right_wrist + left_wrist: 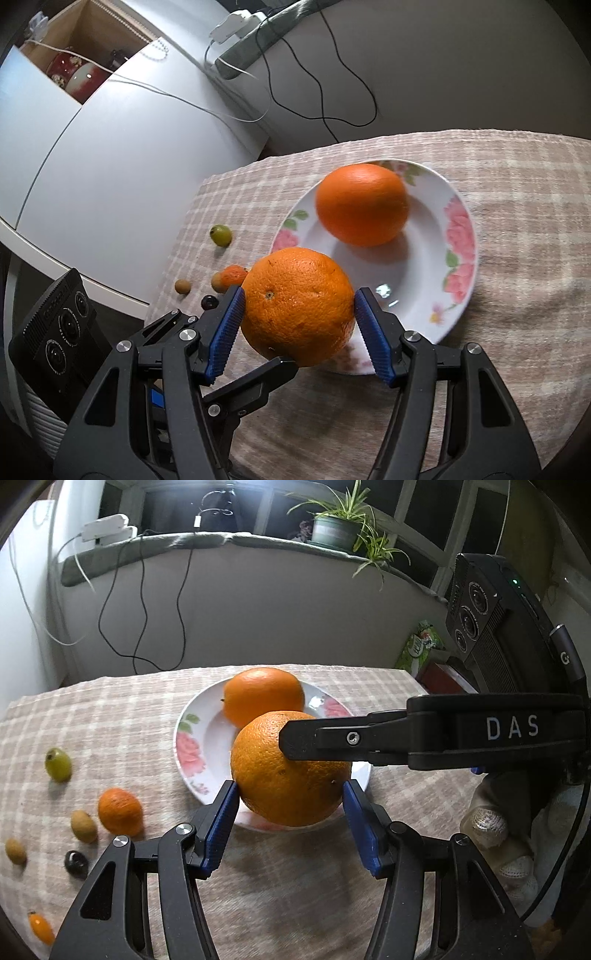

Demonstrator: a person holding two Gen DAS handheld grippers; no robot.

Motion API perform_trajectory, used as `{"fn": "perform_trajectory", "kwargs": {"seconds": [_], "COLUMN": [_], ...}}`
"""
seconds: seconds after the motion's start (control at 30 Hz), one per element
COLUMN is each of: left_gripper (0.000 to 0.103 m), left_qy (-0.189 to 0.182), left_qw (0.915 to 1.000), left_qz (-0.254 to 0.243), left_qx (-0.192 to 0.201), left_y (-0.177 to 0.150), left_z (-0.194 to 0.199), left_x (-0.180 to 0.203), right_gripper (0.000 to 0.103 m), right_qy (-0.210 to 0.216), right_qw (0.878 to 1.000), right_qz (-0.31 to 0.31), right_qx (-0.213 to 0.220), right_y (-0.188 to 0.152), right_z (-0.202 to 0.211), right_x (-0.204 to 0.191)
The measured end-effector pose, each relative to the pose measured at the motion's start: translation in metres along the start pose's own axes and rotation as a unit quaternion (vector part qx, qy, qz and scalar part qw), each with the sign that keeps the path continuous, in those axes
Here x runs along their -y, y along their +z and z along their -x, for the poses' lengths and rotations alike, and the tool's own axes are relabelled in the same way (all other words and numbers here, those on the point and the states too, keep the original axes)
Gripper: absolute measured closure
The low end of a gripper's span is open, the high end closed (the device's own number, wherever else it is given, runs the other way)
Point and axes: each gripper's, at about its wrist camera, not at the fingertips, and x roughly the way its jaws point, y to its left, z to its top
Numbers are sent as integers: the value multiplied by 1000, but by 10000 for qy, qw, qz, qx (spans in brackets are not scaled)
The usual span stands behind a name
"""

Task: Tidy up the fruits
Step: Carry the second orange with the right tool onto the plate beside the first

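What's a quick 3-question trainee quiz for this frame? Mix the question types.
1. True or false: the plate holds no fruit.
2. Of the left gripper and the right gripper, which has its blue pads on either side of the near orange? A) left only B) right only C) both
3. Where do the small fruits lie?

Key:
1. False. The far orange sits in it.
2. C.
3. On the cloth, outside the plate.
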Motion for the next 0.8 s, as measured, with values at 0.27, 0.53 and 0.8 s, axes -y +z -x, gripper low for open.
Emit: {"fn": "perform_trajectory", "kwargs": {"seconds": [0.27,0.53,0.8], "left_gripper": [46,46,45], "left_qy": [-14,-12,-42], "left_qw": [9999,9997,9993], "left_qz": [-40,-40,56], "left_qx": [-136,-229,-362], "left_y": [4,5,9], "left_z": [-10,-18,-29], "left_x": [5,8,2], "right_gripper": [39,39,39], "right_qy": [16,-9,-89], "right_qw": [9999,9998,9997], "right_qz": [-134,-190,-218], "right_qx": [-17,-29,-109], "right_y": [0,2,7], "right_z": [3,1,-9], "right_x": [16,22,28]}}
